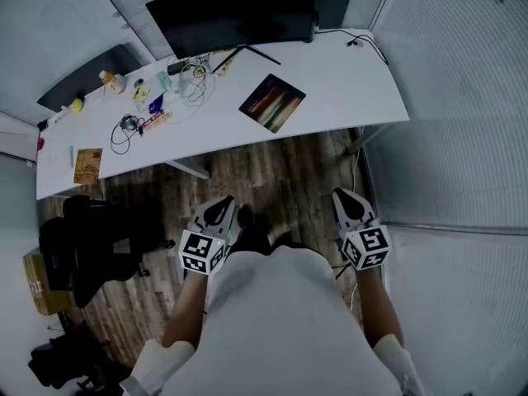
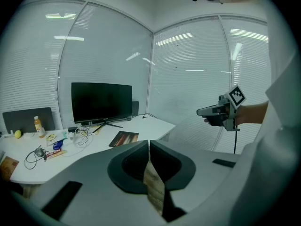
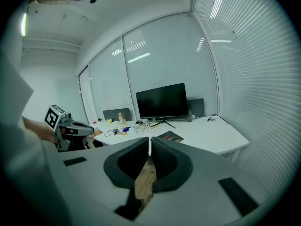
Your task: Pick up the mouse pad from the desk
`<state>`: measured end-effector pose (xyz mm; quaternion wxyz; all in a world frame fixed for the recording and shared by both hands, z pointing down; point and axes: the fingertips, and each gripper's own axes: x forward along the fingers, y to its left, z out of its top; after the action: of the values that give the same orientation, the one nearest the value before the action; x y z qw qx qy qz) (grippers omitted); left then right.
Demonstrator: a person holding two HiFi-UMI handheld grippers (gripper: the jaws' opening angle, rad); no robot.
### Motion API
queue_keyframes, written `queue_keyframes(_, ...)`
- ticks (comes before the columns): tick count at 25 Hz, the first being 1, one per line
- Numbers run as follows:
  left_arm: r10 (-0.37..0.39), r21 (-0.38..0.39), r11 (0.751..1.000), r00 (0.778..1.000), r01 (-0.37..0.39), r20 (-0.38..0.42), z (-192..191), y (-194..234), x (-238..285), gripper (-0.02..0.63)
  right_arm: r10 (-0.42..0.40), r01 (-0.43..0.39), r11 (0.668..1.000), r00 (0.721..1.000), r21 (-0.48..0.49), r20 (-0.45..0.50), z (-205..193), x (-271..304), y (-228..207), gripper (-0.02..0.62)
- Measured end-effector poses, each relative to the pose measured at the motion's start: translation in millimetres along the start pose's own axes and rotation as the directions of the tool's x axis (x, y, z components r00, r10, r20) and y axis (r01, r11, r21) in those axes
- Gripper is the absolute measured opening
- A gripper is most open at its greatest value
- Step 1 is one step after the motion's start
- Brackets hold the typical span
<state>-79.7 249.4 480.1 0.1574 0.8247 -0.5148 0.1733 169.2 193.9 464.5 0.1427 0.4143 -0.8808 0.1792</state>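
The thin dark rectangular mouse pad with reddish and pale stripes (image 1: pixel 272 101) lies flat on the long white desk (image 1: pixel 355 73), not far from its front edge, to the right of the foot of the large black monitor (image 1: pixel 235 11) and apart from the small clutter of cables and bottles on the desk's left part. The person stands back from the desk, over the wooden floor, and holds both tongs low before the body. The left gripper (image 1: pixel 223 206) has its grey jaws pressed together, with nothing between them; through the slit only the floor shows. The right gripper (image 1: pixel 345 196) is in the same state, jaws together and empty. Both point forward and a little down, toward the desk, and both are well apart from the pad. In the head view the pad is ahead, between the lines of the two grippers, a little closer to the left one, so I judge that neither hand has a clear advantage. The pad is turned at a slant, with one corner toward the person; I cannot tell its long axis with certainty. The coming move probably needs a step forward, opened jaws, and an approach to that near corner or edge.
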Motion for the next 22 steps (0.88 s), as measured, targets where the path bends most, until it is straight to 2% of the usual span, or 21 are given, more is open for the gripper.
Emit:
queue_keyframes(10,-0.046,0.007,0.999,0.999,0.046,-0.016,7,40,32,0.025,-0.041,0.041,0.999,0.999,0.009,-0.027,4,35,-3,0.037)
queue_keyframes(17,-0.121,0.002,0.993,0.992,0.121,-0.045,17,79,75,0.025,-0.090,0.091,0.996,0.994,0.021,-0.061,15,73,-9,0.037)
queue_keyframes(22,-0.189,0.013,0.981,0.978,0.191,-0.094,17,102,110,0.025,-0.132,0.138,0.989,0.986,0.044,-0.104,16,102,-16,0.037)
